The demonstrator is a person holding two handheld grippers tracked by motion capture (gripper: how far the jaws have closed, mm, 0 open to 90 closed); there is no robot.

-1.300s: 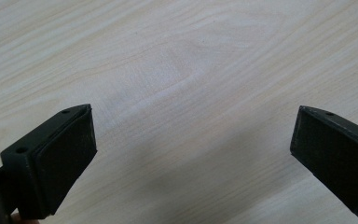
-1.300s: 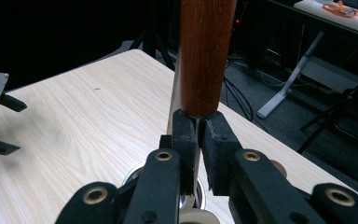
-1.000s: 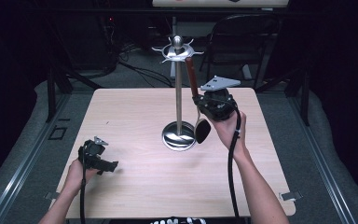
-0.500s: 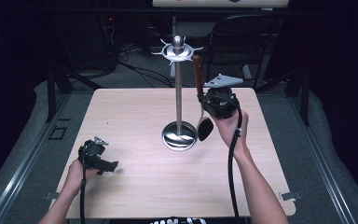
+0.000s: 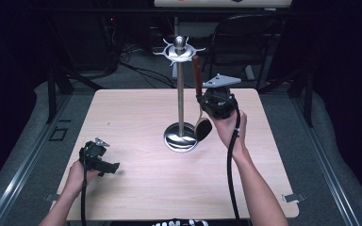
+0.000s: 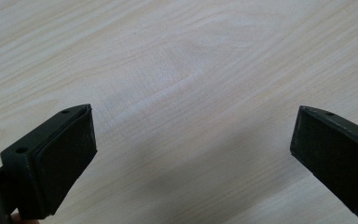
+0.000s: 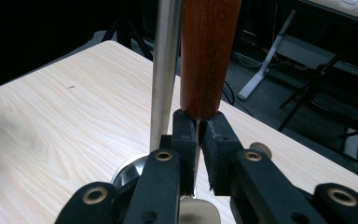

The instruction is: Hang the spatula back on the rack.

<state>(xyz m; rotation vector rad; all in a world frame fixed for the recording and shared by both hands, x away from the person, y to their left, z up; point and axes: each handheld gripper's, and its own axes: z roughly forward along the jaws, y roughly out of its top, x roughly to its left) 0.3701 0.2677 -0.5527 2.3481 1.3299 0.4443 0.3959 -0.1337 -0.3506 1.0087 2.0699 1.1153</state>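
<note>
I have the ladle (image 5: 199, 101) pinched in the right gripper (image 7: 197, 140), jaws clenched on its thin metal neck just under the wooden handle. It stands upright just beside the rack's (image 5: 180, 94) pole, handle up, bowl down near the rack's base — long axis vertical. I judge it stiff, fairly light, top-heavy at the handle, and the neck slippery. The left gripper (image 5: 99, 160) rests released, well apart from the rack, on the table (image 5: 136, 117).

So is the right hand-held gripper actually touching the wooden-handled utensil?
Touching. The right gripper view shows the right hand-held gripper with both black pads pressed on the thin metal shank just below the red-brown wooden handle.
</note>
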